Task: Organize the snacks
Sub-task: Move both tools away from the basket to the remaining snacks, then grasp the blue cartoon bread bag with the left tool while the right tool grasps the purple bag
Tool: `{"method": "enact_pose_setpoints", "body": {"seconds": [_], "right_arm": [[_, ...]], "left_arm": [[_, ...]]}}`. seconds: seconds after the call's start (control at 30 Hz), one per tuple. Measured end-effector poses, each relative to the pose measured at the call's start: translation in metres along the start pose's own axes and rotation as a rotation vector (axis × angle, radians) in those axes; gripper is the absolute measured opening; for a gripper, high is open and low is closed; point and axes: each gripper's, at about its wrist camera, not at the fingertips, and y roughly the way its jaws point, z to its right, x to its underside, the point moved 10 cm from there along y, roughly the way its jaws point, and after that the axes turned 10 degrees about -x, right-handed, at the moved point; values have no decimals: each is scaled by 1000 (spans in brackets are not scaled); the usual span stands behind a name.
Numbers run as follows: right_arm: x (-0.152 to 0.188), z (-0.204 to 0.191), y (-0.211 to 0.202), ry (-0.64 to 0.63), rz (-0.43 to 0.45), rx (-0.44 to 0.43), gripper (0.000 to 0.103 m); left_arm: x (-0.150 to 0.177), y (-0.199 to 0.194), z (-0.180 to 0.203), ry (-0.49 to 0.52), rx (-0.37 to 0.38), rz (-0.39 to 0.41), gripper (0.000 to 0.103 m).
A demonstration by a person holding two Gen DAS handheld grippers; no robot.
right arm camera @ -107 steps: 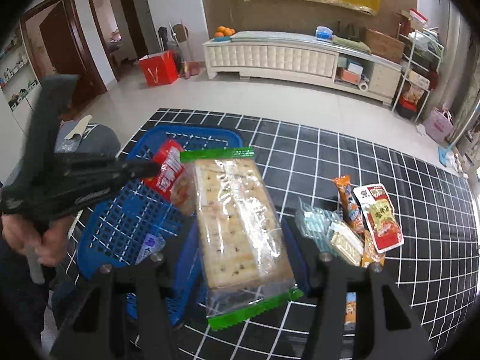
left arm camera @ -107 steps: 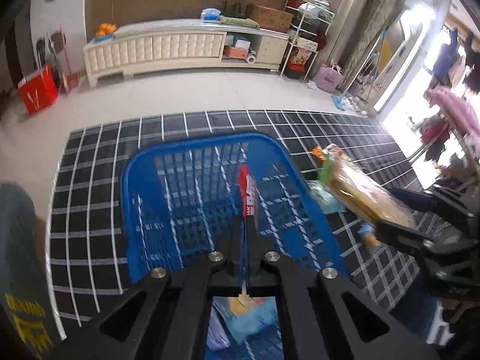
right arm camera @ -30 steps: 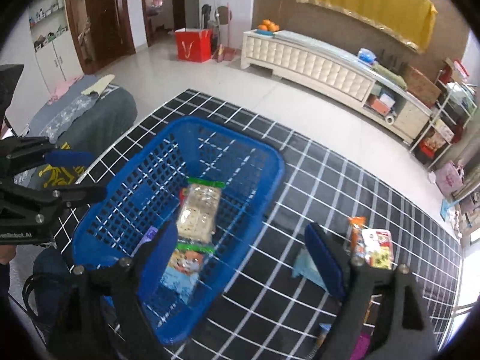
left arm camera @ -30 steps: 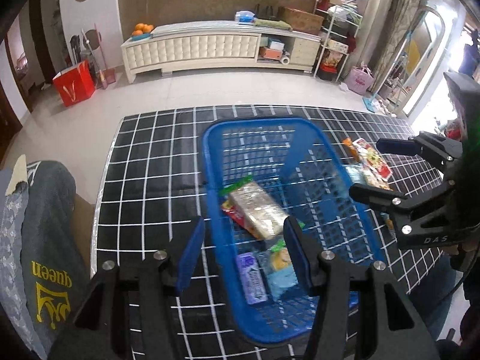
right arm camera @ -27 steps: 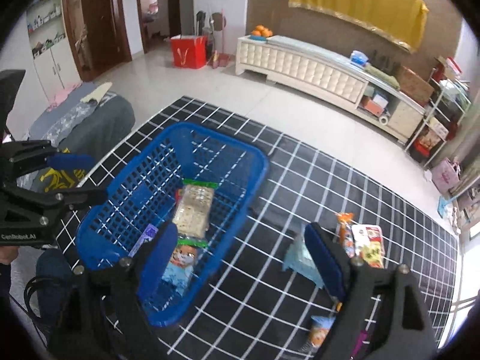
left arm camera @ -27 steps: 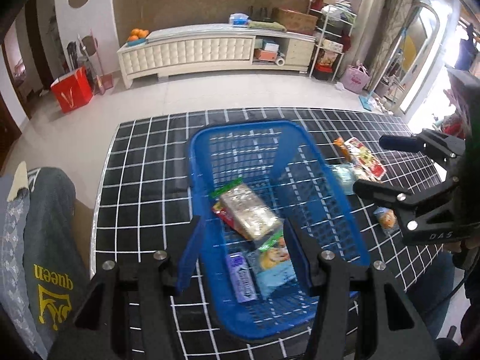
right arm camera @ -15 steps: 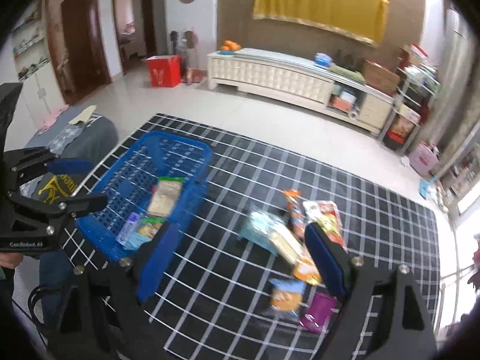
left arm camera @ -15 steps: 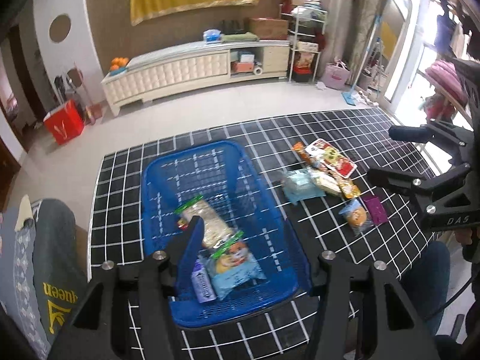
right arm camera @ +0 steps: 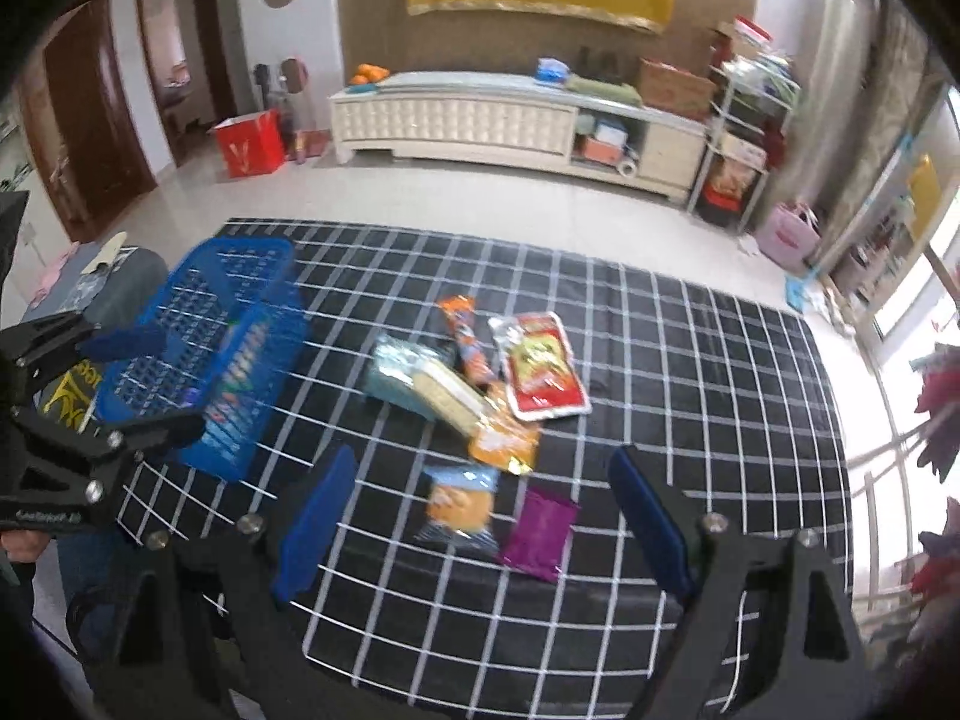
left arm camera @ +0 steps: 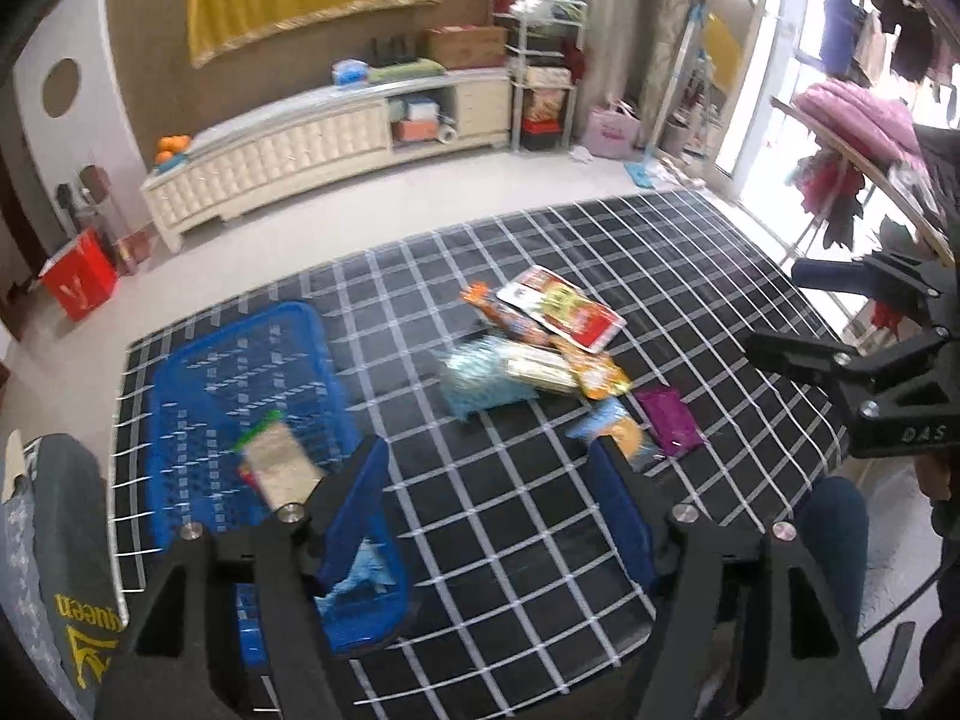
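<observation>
**Two empty hand-held grippers above a bench of loose snacks**

A bench (right arm camera: 690,360) covered in a black cloth with a white grid carries a blue basket (right arm camera: 198,324) at its left end and a loose heap of snacks near its middle.

The right hand-held gripper (right arm camera: 480,516) hangs over the near edge, its jaws spread wide with nothing between them. Just beyond its fingertips lie a blue and orange packet (right arm camera: 459,504) and a purple packet (right arm camera: 540,534) side by side. Farther off are an orange packet (right arm camera: 504,441), a pale cracker pack (right arm camera: 447,396) overlapping a light blue pack (right arm camera: 393,375), a red pouch (right arm camera: 540,369) and a slim orange stick pack (right arm camera: 465,333).

The left hand-held gripper (left arm camera: 498,510) is also empty, its jaws opening. It hangs over the near edge between the basket and the heap; its left finger (left arm camera: 354,510) crosses the basket's near right corner. Inside the basket lie a cracker pack (left arm camera: 279,468) over a red packet, and a light blue packet (left arm camera: 366,576).
</observation>
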Motion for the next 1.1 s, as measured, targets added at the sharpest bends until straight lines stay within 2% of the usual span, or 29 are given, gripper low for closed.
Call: {"method": "enact_pose_setpoints", "body": {"seconds": [0.03, 0.07, 0.37, 0.47, 0.63, 0.93, 1.1], "right_arm": [[5, 7, 2, 16, -6, -2, 89], [9, 12, 3, 28, -10, -3, 89], [50, 65, 21, 165, -67, 19, 89], [63, 77, 33, 231, -94, -6, 89], [74, 90, 43, 271, -104, -32, 89], [97, 117, 73, 366, -153, -68, 89], [107, 128, 89, 385, -181, -75, 89]], "left_arm": [[0, 3, 6, 0, -1, -7, 80], [-1, 7, 11, 1, -10, -15, 80], [2, 45, 63, 9, 24, -87, 80], [2, 63, 79, 12, 10, -103, 80], [11, 98, 103, -43, 64, -195, 80], [22, 149, 126, -130, 83, -329, 80], [26, 169, 139, -115, 73, -366, 80]]}}
